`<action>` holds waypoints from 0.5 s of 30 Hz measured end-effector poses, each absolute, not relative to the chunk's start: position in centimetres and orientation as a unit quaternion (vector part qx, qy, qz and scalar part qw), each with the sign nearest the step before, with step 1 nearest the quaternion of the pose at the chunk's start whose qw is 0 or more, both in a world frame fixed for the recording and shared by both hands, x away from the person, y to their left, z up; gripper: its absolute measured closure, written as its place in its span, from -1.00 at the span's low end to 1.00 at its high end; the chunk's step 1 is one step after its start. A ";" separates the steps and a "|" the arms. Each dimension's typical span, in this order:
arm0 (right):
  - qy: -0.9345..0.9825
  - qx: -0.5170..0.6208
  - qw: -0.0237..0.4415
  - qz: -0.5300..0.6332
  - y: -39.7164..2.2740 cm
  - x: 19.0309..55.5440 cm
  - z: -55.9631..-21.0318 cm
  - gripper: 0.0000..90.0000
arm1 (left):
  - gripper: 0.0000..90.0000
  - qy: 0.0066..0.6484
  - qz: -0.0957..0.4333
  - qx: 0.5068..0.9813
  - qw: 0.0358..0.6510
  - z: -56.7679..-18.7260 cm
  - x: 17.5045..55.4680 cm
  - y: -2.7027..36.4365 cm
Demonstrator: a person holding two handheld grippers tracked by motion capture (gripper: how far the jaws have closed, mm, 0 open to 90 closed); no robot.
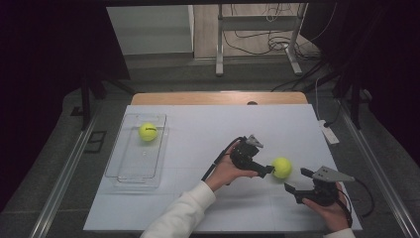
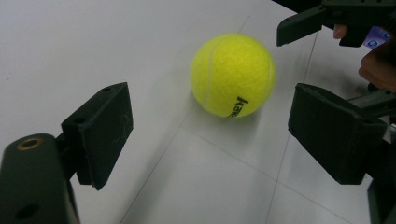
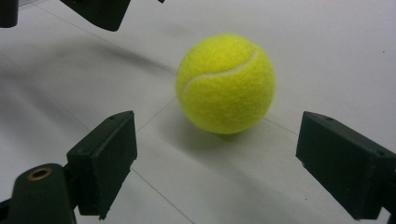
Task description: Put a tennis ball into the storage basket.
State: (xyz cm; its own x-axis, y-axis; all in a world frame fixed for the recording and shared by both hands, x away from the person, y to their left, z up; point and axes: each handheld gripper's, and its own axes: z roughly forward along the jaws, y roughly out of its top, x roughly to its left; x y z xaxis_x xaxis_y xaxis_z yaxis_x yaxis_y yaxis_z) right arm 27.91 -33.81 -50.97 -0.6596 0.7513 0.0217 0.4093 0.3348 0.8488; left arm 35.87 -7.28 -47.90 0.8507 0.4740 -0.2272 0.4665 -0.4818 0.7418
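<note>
A yellow tennis ball rests on the white table top, right of centre. My left gripper comes at it from the left, held in a white-sleeved hand. In the left gripper view the ball lies just beyond my open left gripper, touching neither pad. My right gripper sits low at the ball's near right side. From the right gripper view the ball is just ahead of my open right gripper, also untouched. A second tennis ball lies in a clear tray at the left.
The white table top ends at a wooden strip along its far edge. A white power strip lies by the right edge. The right gripper's jaw and the left gripper's jaw face each other across the ball.
</note>
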 end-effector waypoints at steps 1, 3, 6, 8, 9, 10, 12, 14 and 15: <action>0.794 0.365 0.192 0.446 -33.8 27.9 -51.0 -0.71 | -0.67 0.274 0.003 0.860 0.430 -47.9 35.9 -7.4; 0.794 0.365 0.192 0.446 -33.8 27.9 -51.0 -0.71 | -0.67 0.274 0.001 0.860 0.431 -47.9 36.0 -7.6; 0.794 0.366 0.192 0.446 -33.8 27.9 -51.0 -0.71 | -0.67 0.275 0.000 0.859 0.432 -47.8 36.3 -7.8; 0.794 0.366 0.192 0.446 -33.8 27.9 -51.0 -0.71 | -0.67 0.273 -0.001 0.860 0.431 -47.8 36.4 -7.9; 0.794 0.366 0.191 0.446 -33.8 27.9 -51.0 -0.71 | -0.67 0.271 -0.001 0.861 0.430 -47.8 36.5 -8.0; 0.795 0.366 0.191 0.445 -33.8 27.9 -51.0 -0.71 | -0.67 0.271 -0.001 0.861 0.430 -47.8 36.5 -8.0; 0.795 0.365 0.191 0.445 -33.8 28.0 -51.0 -0.71 | -0.67 0.273 -0.004 0.860 0.431 -47.8 36.6 -8.1; 0.796 0.365 0.191 0.444 -33.8 28.0 -51.0 -0.71 | -0.68 0.272 -0.010 0.861 0.431 -47.9 36.8 -8.4; 0.796 0.365 0.191 0.444 -33.8 28.0 -51.0 -0.71 | -0.68 0.272 -0.010 0.861 0.431 -47.9 36.8 -8.4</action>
State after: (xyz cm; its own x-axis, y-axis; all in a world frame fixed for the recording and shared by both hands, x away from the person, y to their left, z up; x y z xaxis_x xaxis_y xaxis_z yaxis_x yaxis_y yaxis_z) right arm 27.97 -33.81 -51.03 -0.6612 0.7499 0.0207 0.4110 0.3391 0.8462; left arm 36.75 -8.44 -47.88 0.8521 0.4587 -0.2520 0.4767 -0.4815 0.7355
